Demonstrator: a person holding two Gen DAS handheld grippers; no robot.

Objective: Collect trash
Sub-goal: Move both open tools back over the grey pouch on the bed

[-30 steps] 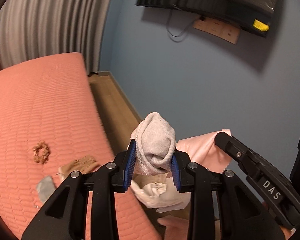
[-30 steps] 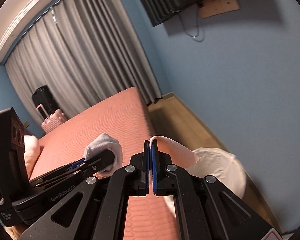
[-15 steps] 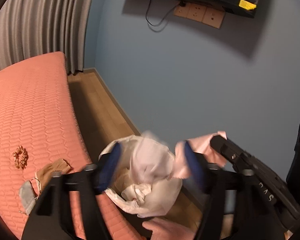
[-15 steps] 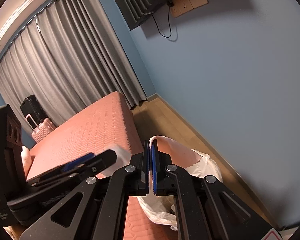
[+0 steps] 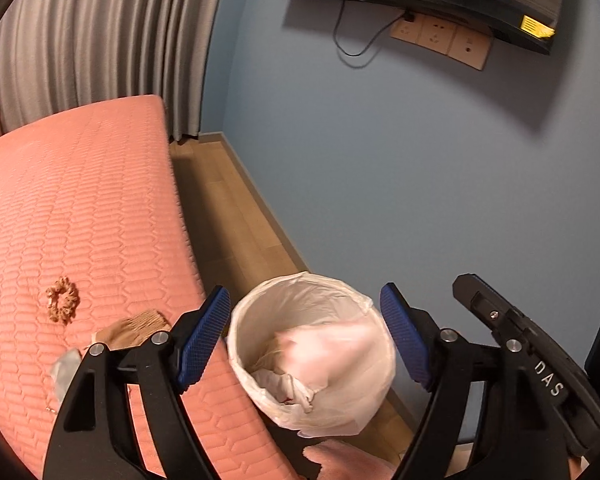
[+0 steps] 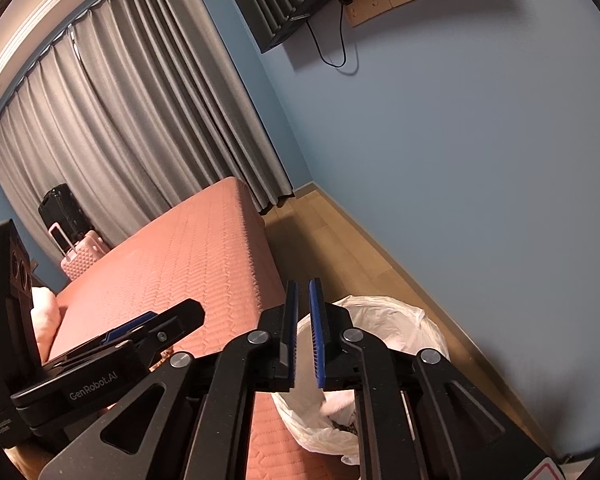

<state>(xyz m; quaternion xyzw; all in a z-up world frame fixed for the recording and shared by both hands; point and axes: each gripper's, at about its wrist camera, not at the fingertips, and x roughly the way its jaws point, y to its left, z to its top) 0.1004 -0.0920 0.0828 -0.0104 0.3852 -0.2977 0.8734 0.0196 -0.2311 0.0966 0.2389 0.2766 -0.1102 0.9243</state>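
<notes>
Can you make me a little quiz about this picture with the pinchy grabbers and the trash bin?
1. True or false: the left gripper is pinching a sock.
2. Where does the scrunchie lie? A) in the trash bin B) on the pink bed C) on the wooden floor
3. Fill in: the bin is lined with a white plastic ____.

Key:
1. False; its fingers are wide open and empty above the bin.
2. B
3. bag
</notes>
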